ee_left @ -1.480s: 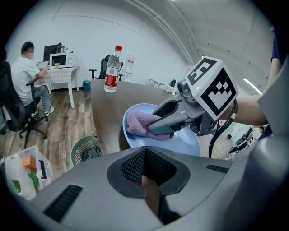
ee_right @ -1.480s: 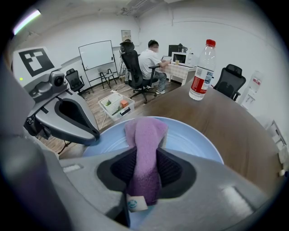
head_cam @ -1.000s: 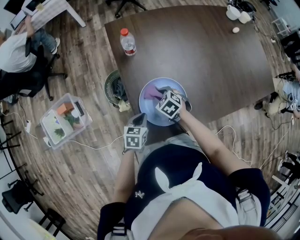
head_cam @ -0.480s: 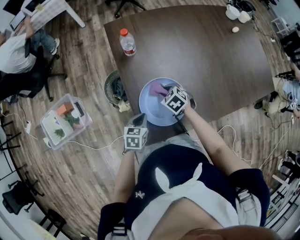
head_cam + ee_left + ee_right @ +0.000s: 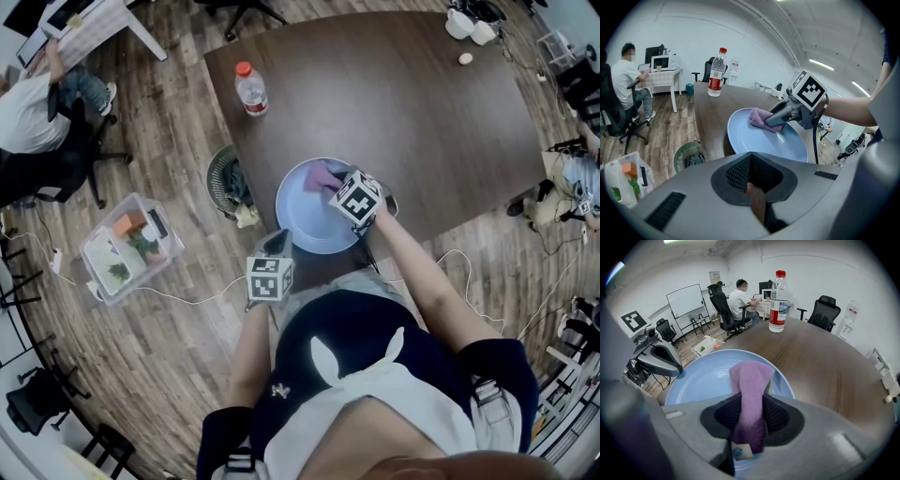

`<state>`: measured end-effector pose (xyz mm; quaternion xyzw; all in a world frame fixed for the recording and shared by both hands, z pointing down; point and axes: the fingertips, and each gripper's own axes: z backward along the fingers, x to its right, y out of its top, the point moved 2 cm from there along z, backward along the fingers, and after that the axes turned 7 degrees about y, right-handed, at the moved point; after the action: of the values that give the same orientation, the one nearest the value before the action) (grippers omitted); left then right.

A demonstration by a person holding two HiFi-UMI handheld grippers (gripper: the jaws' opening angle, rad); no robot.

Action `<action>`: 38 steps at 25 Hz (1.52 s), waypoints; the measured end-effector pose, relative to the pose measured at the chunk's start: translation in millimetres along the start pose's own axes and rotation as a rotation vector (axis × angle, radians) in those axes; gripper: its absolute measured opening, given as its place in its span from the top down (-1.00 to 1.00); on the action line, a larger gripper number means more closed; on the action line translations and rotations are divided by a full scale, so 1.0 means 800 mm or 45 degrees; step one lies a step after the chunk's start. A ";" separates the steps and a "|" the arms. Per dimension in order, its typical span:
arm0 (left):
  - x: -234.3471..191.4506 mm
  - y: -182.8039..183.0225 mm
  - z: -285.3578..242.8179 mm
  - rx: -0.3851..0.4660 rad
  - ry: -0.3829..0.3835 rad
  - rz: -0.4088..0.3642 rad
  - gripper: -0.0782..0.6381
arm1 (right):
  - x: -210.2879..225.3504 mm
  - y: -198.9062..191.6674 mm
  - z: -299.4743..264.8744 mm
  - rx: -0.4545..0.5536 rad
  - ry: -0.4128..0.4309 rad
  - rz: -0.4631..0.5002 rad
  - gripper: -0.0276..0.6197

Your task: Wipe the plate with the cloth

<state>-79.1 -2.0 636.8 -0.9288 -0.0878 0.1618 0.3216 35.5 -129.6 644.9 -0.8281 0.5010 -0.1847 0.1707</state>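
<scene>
Across the room runs a wood-plank floor (image 5: 169, 356), with a whiteboard (image 5: 686, 301) and black office chairs (image 5: 824, 310) along the white walls, and a seated person (image 5: 33, 112) at a desk off to the left. A big dark brown table (image 5: 422, 122) fills the middle of the head view, and most of its top is bare. On the floor by its left edge are a clear plastic bin (image 5: 127, 248) of small items and a green basket (image 5: 225, 178).

At the table's near edge lies the pale blue plate (image 5: 300, 216), flat and round. The left gripper (image 5: 278, 246) points down at the plate's near-left rim. Its jaws are drawn together, and no view shows whether they pinch the rim. The right gripper (image 5: 333, 185) leans steeply down over the far-right part of the plate, its jaws closed on the purple cloth (image 5: 323, 175).

The cloth is a narrow folded strip. Its long axis follows the gripper's line: it runs out from between the jaws and away from the person, toward the plate's far rim and the table's middle. Its front end lies draped on the plate there, and a small white label (image 5: 738, 452) shows at its back end.

A water bottle (image 5: 251, 89) with a red cap stands upright near the table's far-left corner, well apart from the plate.
</scene>
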 end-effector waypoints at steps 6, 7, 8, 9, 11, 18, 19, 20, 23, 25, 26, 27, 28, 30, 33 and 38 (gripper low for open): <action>-0.002 0.001 0.000 0.009 0.002 0.012 0.77 | 0.002 -0.006 0.000 0.020 -0.001 -0.058 0.52; -0.002 0.000 0.000 0.011 0.003 0.014 0.77 | 0.003 -0.007 0.000 0.026 -0.006 -0.071 0.52; -0.002 0.000 0.000 0.012 0.003 0.014 0.77 | 0.004 -0.009 0.000 0.033 -0.011 -0.087 0.52; -0.001 0.000 0.000 0.012 0.003 0.015 0.77 | 0.003 -0.010 0.000 0.042 -0.009 -0.107 0.52; -0.001 0.000 0.000 0.013 0.003 0.018 0.77 | 0.001 -0.011 0.000 0.068 -0.002 -0.147 0.52; -0.001 0.000 0.001 0.023 0.003 0.028 0.77 | -0.015 -0.005 -0.001 0.120 -0.010 -0.211 0.52; 0.000 0.000 0.001 0.025 0.003 0.028 0.77 | -0.018 -0.004 -0.002 0.124 -0.006 -0.211 0.52; 0.000 0.001 0.001 0.025 0.003 0.030 0.77 | -0.021 -0.003 -0.003 0.127 -0.002 -0.212 0.52; 0.001 0.001 0.000 0.027 0.006 0.032 0.77 | -0.029 -0.001 -0.005 0.131 0.005 -0.208 0.52; 0.001 0.000 0.001 0.029 0.006 0.033 0.77 | -0.034 0.001 -0.007 0.133 0.005 -0.206 0.52; 0.000 0.000 0.002 0.030 0.005 0.034 0.77 | -0.036 0.002 -0.008 0.135 0.003 -0.209 0.52; -0.001 0.000 0.002 0.030 0.004 0.034 0.77 | -0.037 0.004 -0.009 0.138 0.000 -0.214 0.52; -0.001 0.001 0.002 0.030 0.002 0.035 0.77 | -0.038 0.005 -0.010 0.143 -0.001 -0.221 0.52; -0.001 0.001 0.001 0.028 0.001 0.035 0.77 | -0.041 0.008 -0.011 0.153 0.010 -0.235 0.52; 0.000 0.001 0.001 0.028 -0.001 0.034 0.77 | -0.049 0.011 -0.012 0.162 0.027 -0.240 0.52; -0.001 0.000 0.002 0.027 -0.009 0.035 0.77 | -0.062 0.017 -0.018 0.174 0.034 -0.239 0.52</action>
<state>-80.1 -1.2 635.8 -0.9260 -0.0746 0.1702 0.3287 -2.7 -92.9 644.4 -0.8552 0.4098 -0.2445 0.2022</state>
